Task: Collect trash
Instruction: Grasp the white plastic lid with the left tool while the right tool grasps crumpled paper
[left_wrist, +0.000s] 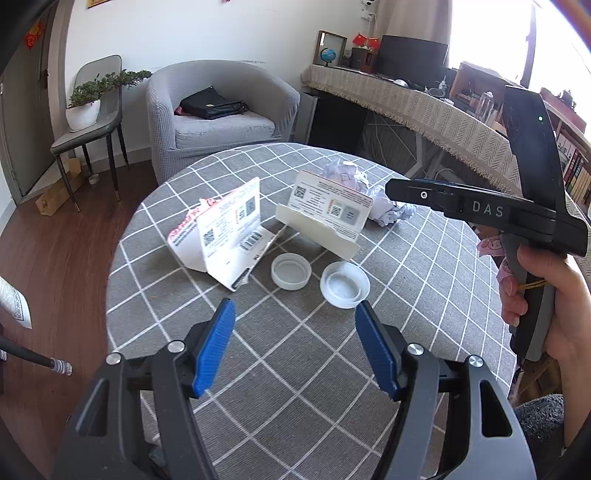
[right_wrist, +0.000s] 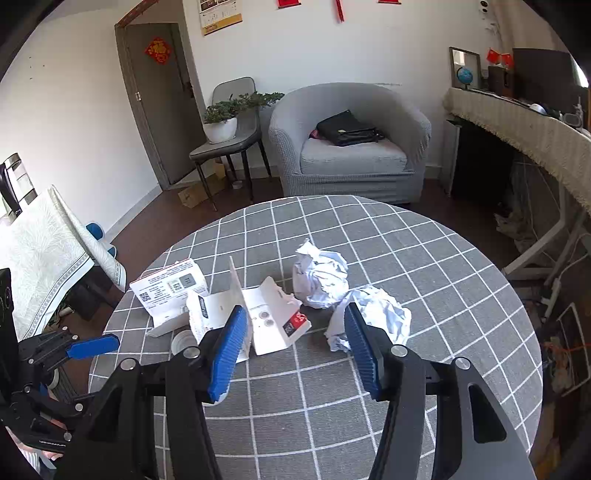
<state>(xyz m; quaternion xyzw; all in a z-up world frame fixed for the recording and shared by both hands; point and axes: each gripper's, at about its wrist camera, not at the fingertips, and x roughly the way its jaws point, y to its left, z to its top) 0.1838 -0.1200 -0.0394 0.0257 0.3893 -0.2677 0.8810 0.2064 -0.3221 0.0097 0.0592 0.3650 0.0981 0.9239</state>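
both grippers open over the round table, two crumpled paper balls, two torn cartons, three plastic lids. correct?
Not quite: the left wrist view shows two plastic lids, not three. The rest holds: left gripper and right gripper open, two paper balls, two torn cartons.

You're in a home, a lived-in sitting room. Round table (right_wrist: 424, 266) under a grey checked cloth. Behind it a grey tub armchair (right_wrist: 351, 140) with a black bag (right_wrist: 347, 129) on the seat. Beside that, a chair (right_wrist: 229, 144) carrying a potted plant (right_wrist: 221, 118). Wood floor (left_wrist: 55, 251), grey door (right_wrist: 159, 99) with a red paper ornament (right_wrist: 158, 50). On your right, a long desk (left_wrist: 424, 107) under a fringed cloth, with a globe (left_wrist: 328, 55) and a monitor (left_wrist: 413, 55).
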